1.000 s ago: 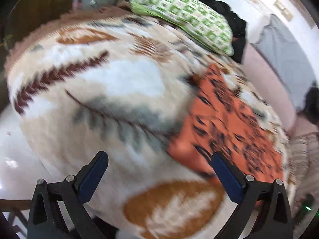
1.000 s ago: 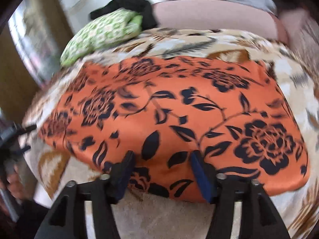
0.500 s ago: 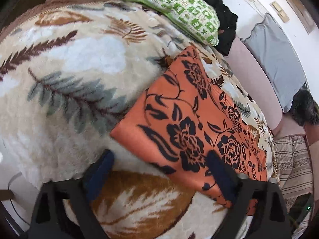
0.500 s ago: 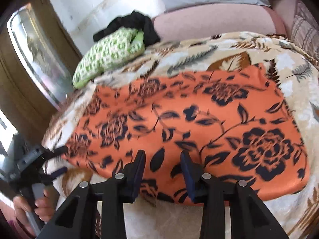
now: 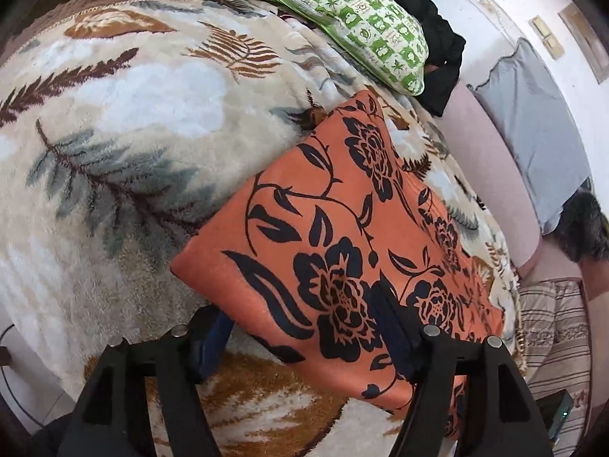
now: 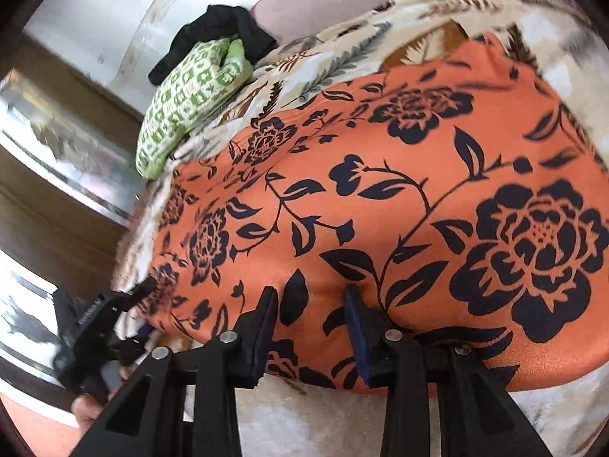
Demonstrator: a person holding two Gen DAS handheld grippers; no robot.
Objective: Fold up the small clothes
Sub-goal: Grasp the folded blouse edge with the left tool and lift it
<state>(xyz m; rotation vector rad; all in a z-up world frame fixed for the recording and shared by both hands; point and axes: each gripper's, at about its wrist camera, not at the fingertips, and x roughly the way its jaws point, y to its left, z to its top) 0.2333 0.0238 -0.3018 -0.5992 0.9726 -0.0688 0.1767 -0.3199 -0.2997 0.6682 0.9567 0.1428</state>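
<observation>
An orange cloth with black flowers [image 5: 342, 228] lies flat on a leaf-patterned blanket [image 5: 125, 122]. It fills most of the right wrist view [image 6: 380, 198]. My left gripper [image 5: 300, 327] is open and straddles the cloth's near corner edge, one finger under or beside it, the other on top. My right gripper [image 6: 310, 323] is open with a narrow gap, its fingers set over the cloth's near edge. The left gripper also shows in the right wrist view [image 6: 114, 304] at the cloth's left corner.
A green patterned pillow [image 5: 342, 19] and a black garment [image 5: 430, 38] lie at the head of the bed. A grey cloth [image 5: 533, 125] hangs on the pink side at the right. A striped fabric [image 5: 552, 335] lies to the right.
My left gripper moved right and forward onto the cloth's corner and narrowed. My right gripper moved closer to the near edge and its fingers closed in partway.
</observation>
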